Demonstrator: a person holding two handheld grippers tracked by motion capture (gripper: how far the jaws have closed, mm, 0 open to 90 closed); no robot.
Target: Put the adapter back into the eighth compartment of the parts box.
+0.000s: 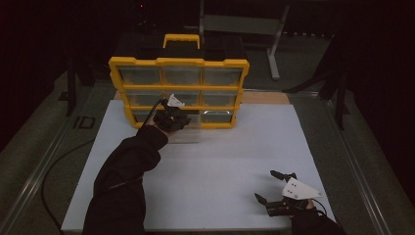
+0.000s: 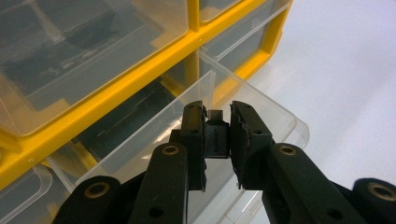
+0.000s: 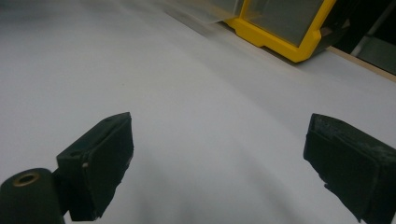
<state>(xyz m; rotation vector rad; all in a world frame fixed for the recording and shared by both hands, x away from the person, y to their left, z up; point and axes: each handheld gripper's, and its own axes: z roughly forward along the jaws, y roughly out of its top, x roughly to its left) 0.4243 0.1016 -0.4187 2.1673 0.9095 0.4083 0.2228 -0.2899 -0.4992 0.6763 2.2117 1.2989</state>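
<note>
Over the pulled-out clear drawer point(image 2: 243, 107) of the yellow organizer point(image 1: 178, 90), my left gripper point(image 2: 217, 135) pinches 1 small black part point(image 2: 215, 137); next, I judge, release inside. My right gripper point(image 1: 276, 188) rests wide open, empty.

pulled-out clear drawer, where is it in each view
High view: the pulled-out clear drawer sits centre-left, at the yellow organizer's bottom row, under the left tongs.
Left gripper view: centre, behind the tongs' tips.
Right gripper view: a blurred clear edge at the top.
Shared landmark: the yellow organizer frame.
</note>
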